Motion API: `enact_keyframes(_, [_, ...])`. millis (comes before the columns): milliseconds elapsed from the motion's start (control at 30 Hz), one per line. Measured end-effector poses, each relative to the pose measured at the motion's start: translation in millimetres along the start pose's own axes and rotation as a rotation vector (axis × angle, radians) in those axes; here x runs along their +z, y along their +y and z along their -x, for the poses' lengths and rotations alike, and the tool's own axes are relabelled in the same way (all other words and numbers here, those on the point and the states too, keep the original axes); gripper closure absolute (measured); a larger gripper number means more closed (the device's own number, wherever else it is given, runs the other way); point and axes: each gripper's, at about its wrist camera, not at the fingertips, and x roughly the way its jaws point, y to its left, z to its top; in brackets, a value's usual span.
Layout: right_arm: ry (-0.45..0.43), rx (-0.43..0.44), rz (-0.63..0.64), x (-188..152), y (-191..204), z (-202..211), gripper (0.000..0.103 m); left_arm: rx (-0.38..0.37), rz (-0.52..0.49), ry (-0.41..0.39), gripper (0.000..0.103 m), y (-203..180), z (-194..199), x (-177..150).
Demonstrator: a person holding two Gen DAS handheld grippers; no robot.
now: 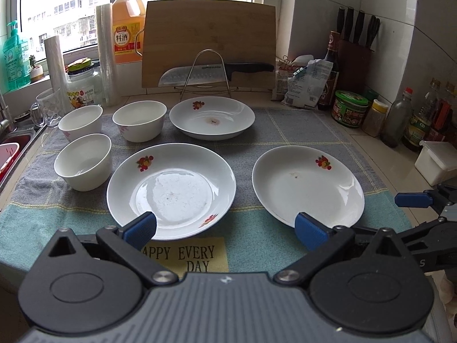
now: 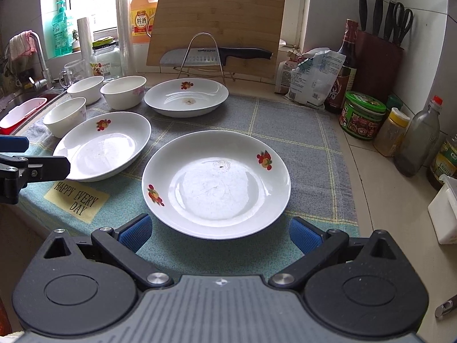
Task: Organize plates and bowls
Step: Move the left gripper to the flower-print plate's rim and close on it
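Observation:
Three white plates with red fruit prints lie apart on a checked cloth mat [image 1: 300,125]: a near-left plate [image 1: 171,188], a near-right plate [image 1: 308,185] and a far plate [image 1: 211,117]. Three white bowls [image 1: 84,161] [image 1: 82,123] [image 1: 140,124] stand upright at the mat's left. My left gripper [image 1: 225,228] is open and empty, low over the mat's front, one pad before each near plate. My right gripper [image 2: 220,233] is open and empty, straddling the front rim of the near-right plate [image 2: 215,183] without touching it.
A cutting board [image 1: 210,43] and a knife [image 1: 211,71] on a wire rack stand behind the far plate. Bottles, jars [image 2: 361,114] and a knife block [image 2: 378,60] crowd the right side, with a white box [image 2: 444,214]. The sink [image 2: 22,111] is at the left.

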Motion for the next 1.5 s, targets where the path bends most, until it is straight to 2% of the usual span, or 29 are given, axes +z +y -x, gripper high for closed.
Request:
enact_keyframes(200, [0.025,0.010,0.001,-11.7,-4.6,-9.6,0.000,-0.004,-0.055,0.033,0.001,-9.0,-8.1,-1.3])
enact_keyframes(467, [0.079,0.016,-0.018,-26.9,-6.7,-38.2,0.000,-0.050,-0.079,0.061,0.001,-8.4,-28.3,1.9])
enact_keyframes(633, [0.076,0.019,-0.026,-33.0,-3.8,-55.3,0.000,-0.083,-0.102,0.059,0.001,-7.0,-44.0,9.3])
enact_keyframes(800, [0.043,0.003,-0.009,-33.6,3.1,-68.9,0.000,-0.103,-0.142,0.064,0.001,-7.2,-60.0,21.3])
enact_keyframes(1000, [0.000,0.038,0.018,-33.1,4.4,-72.0,0.000,-0.125,-0.198,0.077,0.001,-5.5,-76.8,36.0])
enact_keyframes(1067, [-0.043,0.037,0.016,-38.6,2.5,-71.4,0.000,-0.128,-0.219,0.075,0.001,-5.9,-82.2,40.8])
enact_keyframes(1267, [-0.058,0.021,0.003,-38.2,3.8,-71.5,0.000,-0.195,-0.332,0.104,0.001,-17.8,-101.4,57.3])
enact_keyframes(1367, [-0.097,0.022,0.006,-43.9,2.7,-70.3,0.000,-0.250,-0.374,0.129,0.001,-27.3,-111.4,66.6])
enact_keyframes(1500, [-0.148,0.020,0.005,-50.8,2.9,-68.7,0.000,-0.287,-0.443,0.167,0.001,-44.3,-127.1,76.9])
